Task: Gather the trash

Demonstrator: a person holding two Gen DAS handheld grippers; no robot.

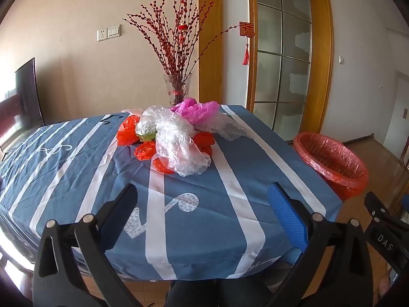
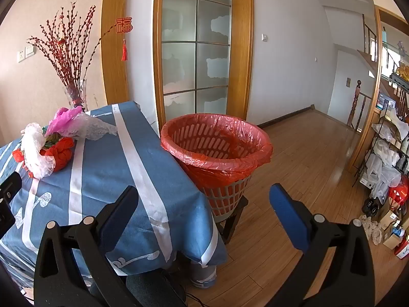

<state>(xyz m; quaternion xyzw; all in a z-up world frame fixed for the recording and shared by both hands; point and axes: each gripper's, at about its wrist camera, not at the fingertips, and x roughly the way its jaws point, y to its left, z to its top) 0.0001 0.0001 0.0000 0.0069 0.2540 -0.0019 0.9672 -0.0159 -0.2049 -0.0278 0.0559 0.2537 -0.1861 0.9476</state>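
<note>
A heap of crumpled plastic bags [image 1: 176,138], clear, red and pink, lies on the blue striped tablecloth [image 1: 76,168] toward the far side. It also shows in the right wrist view [image 2: 48,145] at the left. A basket bin with a red liner [image 2: 217,151] stands on a stool just past the table's right edge, also in the left wrist view [image 1: 332,163]. My left gripper [image 1: 204,199] is open and empty, over the table's near edge, short of the heap. My right gripper [image 2: 204,202] is open and empty, near the table's corner, in front of the bin.
A glass vase of red branches [image 1: 179,89] stands behind the heap. A wood-framed glass door [image 2: 196,48] is behind the bin. Wooden floor [image 2: 306,153] stretches right. A cluttered shelf rack with bags and boxes [image 2: 388,158] stands at far right. A dark screen [image 1: 28,94] is at left.
</note>
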